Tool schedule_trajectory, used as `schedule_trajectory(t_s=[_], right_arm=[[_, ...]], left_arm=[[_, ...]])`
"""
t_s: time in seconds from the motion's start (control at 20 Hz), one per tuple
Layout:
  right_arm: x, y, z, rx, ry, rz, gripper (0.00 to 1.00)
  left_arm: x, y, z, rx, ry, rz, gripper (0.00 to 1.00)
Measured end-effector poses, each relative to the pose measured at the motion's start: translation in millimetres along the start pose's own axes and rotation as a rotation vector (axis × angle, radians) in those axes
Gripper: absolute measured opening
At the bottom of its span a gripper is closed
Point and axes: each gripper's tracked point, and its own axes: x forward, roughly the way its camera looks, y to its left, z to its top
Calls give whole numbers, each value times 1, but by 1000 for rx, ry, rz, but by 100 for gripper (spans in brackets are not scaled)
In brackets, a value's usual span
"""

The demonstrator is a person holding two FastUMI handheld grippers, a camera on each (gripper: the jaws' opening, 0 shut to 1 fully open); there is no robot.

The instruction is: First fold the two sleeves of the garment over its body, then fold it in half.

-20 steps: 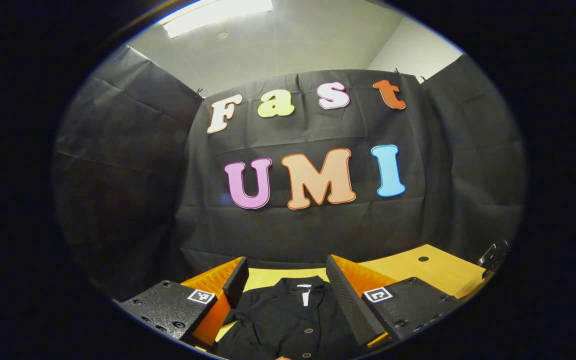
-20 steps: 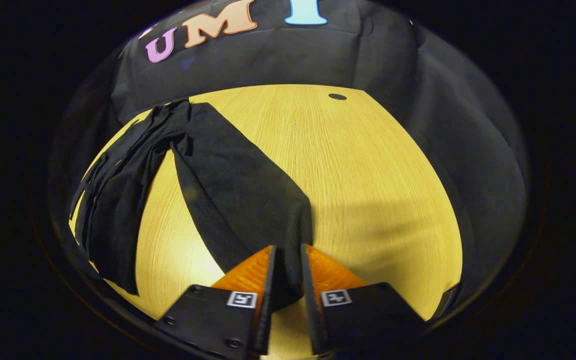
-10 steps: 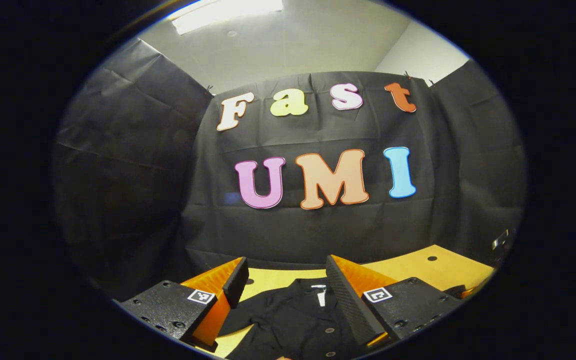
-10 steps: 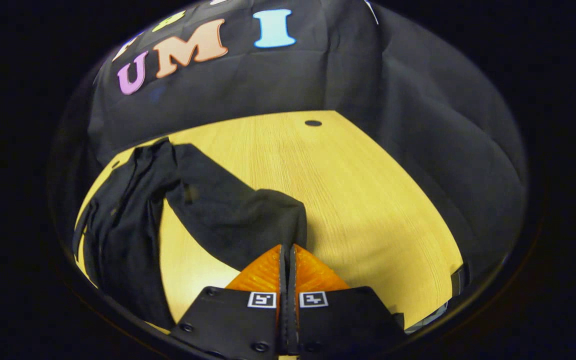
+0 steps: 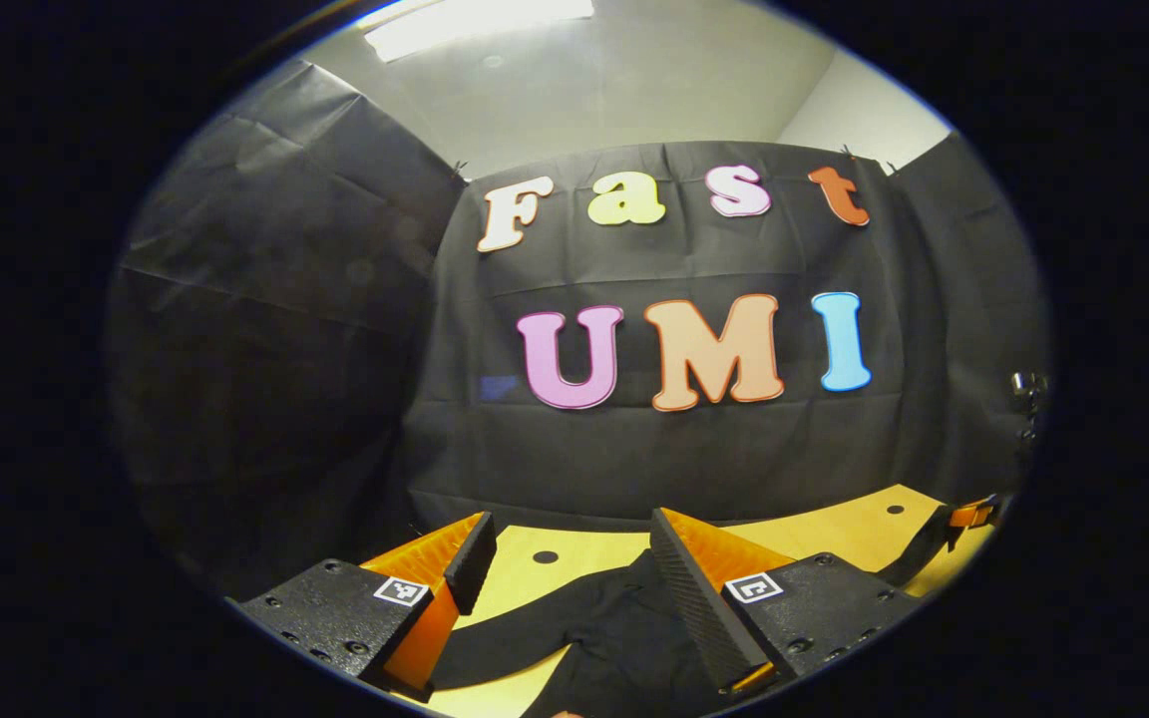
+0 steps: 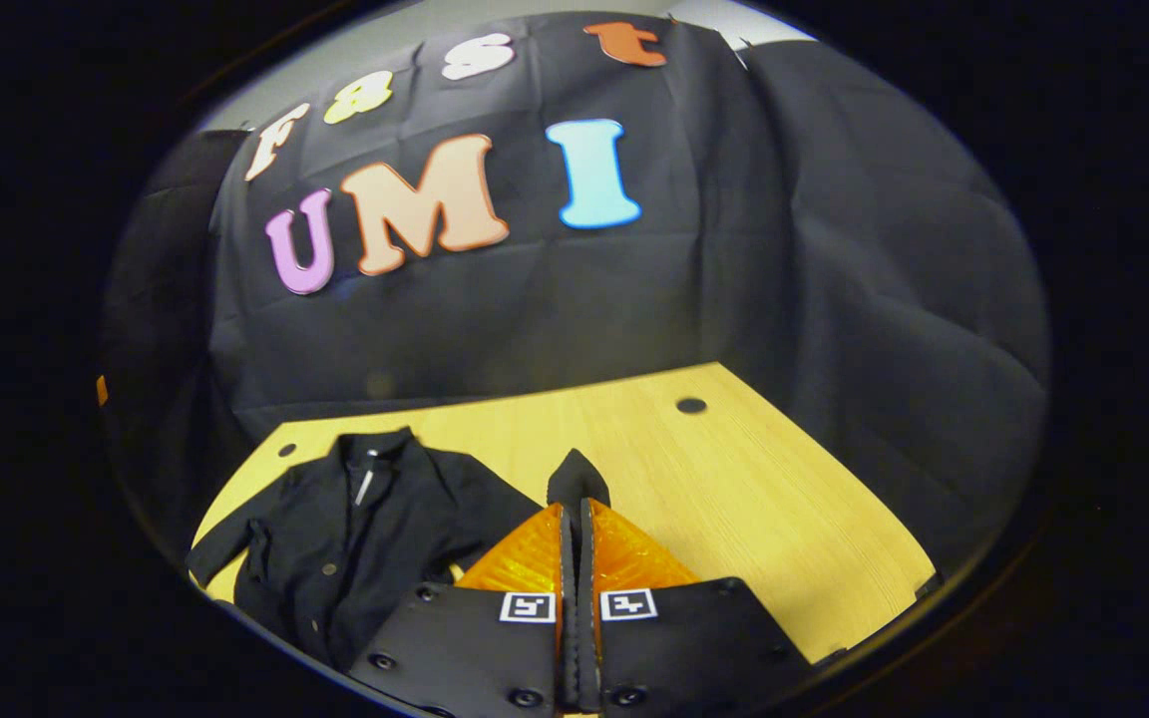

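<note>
A black buttoned shirt [image 6: 355, 538] lies flat on the wooden table [image 6: 734, 499], collar toward the far wall. My right gripper [image 6: 574, 514] is shut on the end of one sleeve [image 6: 577, 484], which pokes up past the fingertips, lifted off the table. In the left gripper view, my left gripper [image 5: 574, 573] stands open above the shirt [image 5: 614, 623], nothing between its fingers. At the far right of that view the right gripper [image 5: 968, 514] holds the raised sleeve [image 5: 919, 553].
Black cloth walls close the table at the back and sides. Small round holes [image 6: 691, 406] sit in the tabletop near its far corners. Bare wood lies to the right of the shirt [image 6: 784, 558].
My right gripper closed on the sleeve end and raised it off the table, swinging toward the shirt's body. The left gripper swung left and stayed open.
</note>
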Motion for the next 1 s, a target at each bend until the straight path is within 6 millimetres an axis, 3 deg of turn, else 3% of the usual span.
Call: schedule_trajectory(t_s=[0.2, 0.55, 0.75, 1.0], right_arm=[[-7, 61, 21, -65, -67, 48, 2], [-5, 180, 30, -153, -134, 123, 2], [3, 242, 19, -176, -124, 174, 2], [25, 308, -5, -198, -69, 232, 2]], left_arm=[[3, 48, -12, -27, 17, 37, 93], [16, 118, -27, -23, 28, 27, 92], [23, 149, -41, -7, 40, 22, 93], [19, 184, -60, -13, 82, 47, 92]])
